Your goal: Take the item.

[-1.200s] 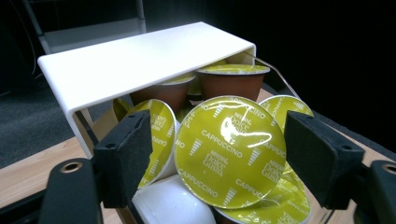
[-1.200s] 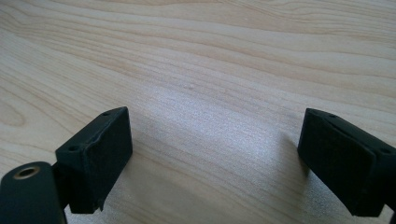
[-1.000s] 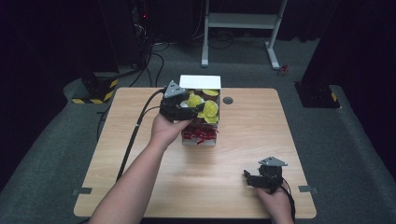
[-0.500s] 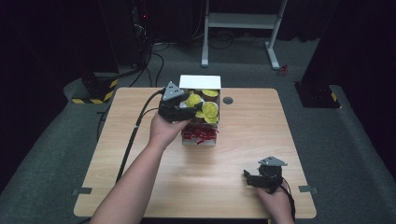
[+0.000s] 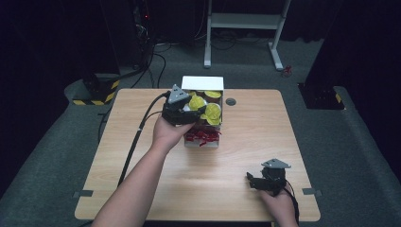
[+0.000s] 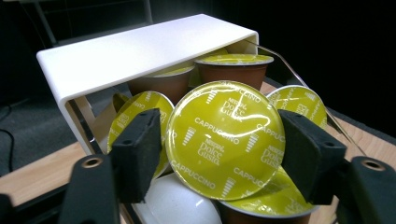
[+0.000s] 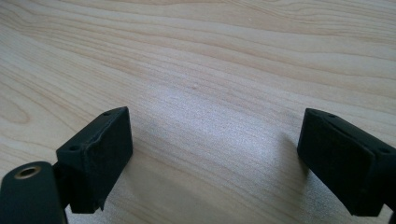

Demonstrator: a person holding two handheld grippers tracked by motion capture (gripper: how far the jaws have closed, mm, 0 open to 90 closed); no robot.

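Observation:
A white open-topped box (image 5: pixel 202 83) stands at the back middle of the wooden table (image 5: pixel 293 127), filled with several brown coffee capsules with yellow-green lids. My left gripper (image 5: pixel 190 111) reaches into it from the left. Its jaws press both sides of one capsule (image 6: pixel 225 140) labelled Cappuccino, lid facing the camera, above the others (image 6: pixel 233 70). The box's white lid (image 6: pixel 135 53) arches behind. My right gripper (image 5: pixel 252 181) rests near the table's front right, open, with bare wood between its jaws (image 7: pixel 215 158).
Red wrapped items (image 5: pixel 202 136) sit in the front part of the box. A black round grommet (image 5: pixel 231 101) lies right of the box. The left gripper's cable (image 5: pixel 137 137) trails across the table's left. A white desk frame (image 5: pixel 246 28) stands on the floor beyond.

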